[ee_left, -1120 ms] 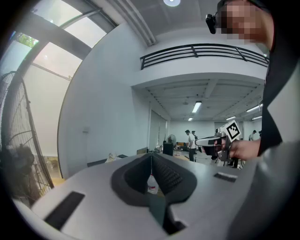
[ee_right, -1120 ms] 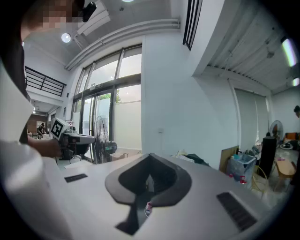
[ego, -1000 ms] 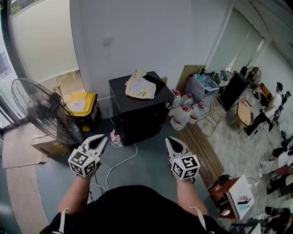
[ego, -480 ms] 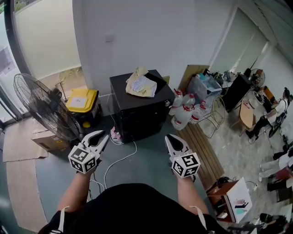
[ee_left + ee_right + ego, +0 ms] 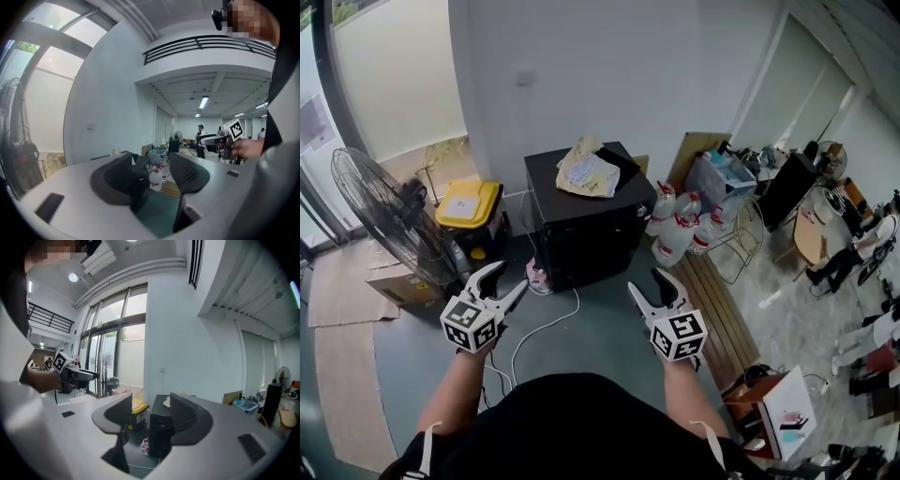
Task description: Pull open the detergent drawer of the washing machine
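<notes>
The black washing machine point(image 5: 586, 225) stands against the white wall with a yellowish cloth point(image 5: 589, 173) on its top. It also shows in the right gripper view point(image 5: 161, 427). I cannot make out its detergent drawer from here. Both grippers hang over the grey floor well short of the machine. The jaws of my left gripper point(image 5: 508, 277) are opening wide with nothing between them, as the left gripper view point(image 5: 152, 176) confirms. The jaws of my right gripper point(image 5: 648, 279) are opening too and are empty in its own view point(image 5: 150, 420).
A standing fan point(image 5: 384, 216) and a yellow-lidded box point(image 5: 467, 206) are left of the machine. Several plastic bottles point(image 5: 675, 230) and wooden slats point(image 5: 712, 309) lie to its right. A white cable point(image 5: 548, 328) runs across the floor in front, and a small pink object point(image 5: 536, 279) sits at the machine's base.
Both grippers' jaws have gone from shut to wide open. The hands have edged slightly toward the machine.
</notes>
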Available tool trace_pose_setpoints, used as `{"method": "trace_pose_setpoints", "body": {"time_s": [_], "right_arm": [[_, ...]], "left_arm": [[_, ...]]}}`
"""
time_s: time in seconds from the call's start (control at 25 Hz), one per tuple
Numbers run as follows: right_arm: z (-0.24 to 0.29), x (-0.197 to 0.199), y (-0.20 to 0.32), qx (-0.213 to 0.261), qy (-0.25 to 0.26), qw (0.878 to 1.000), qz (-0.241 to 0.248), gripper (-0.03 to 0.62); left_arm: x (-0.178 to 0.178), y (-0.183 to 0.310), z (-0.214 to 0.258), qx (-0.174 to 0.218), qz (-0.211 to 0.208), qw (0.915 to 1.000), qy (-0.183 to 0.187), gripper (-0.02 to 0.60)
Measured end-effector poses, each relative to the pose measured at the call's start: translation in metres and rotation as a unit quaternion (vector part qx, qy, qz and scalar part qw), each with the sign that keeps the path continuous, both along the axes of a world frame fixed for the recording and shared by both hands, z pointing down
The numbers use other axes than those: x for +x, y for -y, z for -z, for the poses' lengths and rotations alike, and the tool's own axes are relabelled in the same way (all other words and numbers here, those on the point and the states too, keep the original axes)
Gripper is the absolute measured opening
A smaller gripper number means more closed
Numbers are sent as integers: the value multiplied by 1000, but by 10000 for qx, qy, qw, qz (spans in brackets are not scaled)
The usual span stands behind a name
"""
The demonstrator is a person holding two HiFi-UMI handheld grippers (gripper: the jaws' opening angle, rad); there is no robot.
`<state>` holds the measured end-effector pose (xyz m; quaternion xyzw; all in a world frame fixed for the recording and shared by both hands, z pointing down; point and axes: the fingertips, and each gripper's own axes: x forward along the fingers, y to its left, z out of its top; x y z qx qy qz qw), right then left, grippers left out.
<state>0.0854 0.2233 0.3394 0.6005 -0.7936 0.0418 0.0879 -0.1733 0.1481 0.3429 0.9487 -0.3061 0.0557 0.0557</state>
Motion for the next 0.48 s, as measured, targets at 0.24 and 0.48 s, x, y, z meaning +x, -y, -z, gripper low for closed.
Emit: {"method": "trace_pose_setpoints", "body": {"time_s": [0.24,0.48], "right_arm": [[0,15,-6,9,128,9999,21,247],[-4,35,-19,-11,168,9999,36,249]], "left_arm": [[15,-10,-5,-16,27,10000,50,258],[35,-22,-9,-44,47,10000,47,258]]}}
